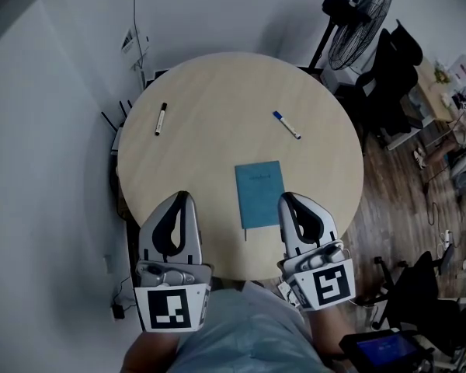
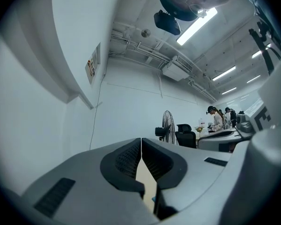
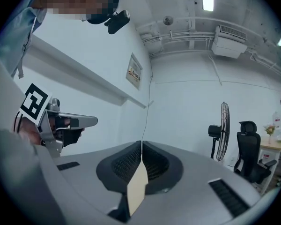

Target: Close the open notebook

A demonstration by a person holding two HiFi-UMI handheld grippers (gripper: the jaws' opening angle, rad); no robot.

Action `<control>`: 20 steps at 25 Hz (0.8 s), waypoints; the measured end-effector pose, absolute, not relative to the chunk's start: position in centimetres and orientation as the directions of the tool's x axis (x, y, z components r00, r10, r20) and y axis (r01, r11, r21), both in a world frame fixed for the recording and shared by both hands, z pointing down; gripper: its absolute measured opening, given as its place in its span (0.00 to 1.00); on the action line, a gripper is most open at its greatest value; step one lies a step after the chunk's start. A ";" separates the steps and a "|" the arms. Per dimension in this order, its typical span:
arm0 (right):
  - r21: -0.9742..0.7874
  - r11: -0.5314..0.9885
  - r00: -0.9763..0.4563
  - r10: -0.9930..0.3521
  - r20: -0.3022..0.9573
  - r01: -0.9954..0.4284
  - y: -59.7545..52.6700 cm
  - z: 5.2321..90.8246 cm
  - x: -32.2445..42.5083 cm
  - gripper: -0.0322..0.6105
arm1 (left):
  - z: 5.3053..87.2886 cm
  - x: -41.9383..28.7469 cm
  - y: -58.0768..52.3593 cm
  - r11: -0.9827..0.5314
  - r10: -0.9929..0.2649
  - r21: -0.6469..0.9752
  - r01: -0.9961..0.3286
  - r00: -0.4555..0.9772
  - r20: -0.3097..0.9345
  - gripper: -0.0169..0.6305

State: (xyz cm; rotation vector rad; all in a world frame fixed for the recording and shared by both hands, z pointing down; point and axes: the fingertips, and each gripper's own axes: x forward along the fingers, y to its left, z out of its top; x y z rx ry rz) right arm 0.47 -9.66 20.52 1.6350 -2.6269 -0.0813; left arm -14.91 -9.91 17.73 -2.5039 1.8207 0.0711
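A blue notebook [image 1: 259,193] lies closed and flat on the round light-wood table [image 1: 210,107], near its front edge. My left gripper [image 1: 184,196] is at the table's front edge, left of the notebook and apart from it, jaws shut on nothing. On the notebook's right, close beside its lower corner, my right gripper [image 1: 283,200] is shut and holds nothing. In the left gripper view my left gripper [image 2: 141,141] shows its tips meeting. The right gripper view shows my right gripper [image 3: 142,145] with tips together and a strip of table between the pads behind them.
A black marker [image 1: 161,119] lies at the table's left and a blue-capped pen [image 1: 286,125] at its right. A standing fan [image 1: 361,18], office chairs [image 1: 388,80] and desks stand beyond the table on the right. A white wall runs along the left.
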 end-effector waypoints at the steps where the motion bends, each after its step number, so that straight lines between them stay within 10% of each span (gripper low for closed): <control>1: 0.072 0.439 -0.439 -0.899 0.015 -0.896 -9.7 20.5 0.3 0.13 | 17.7 -15.1 -9.9 -0.310 -0.949 -0.009 -0.951 0.309 -0.063 0.06; 20: 0.096 0.432 -0.433 -0.901 0.014 -0.897 -8.2 20.0 0.1 0.13 | 17.7 -14.8 -8.6 -0.333 -0.941 -0.008 -0.943 0.333 -0.056 0.06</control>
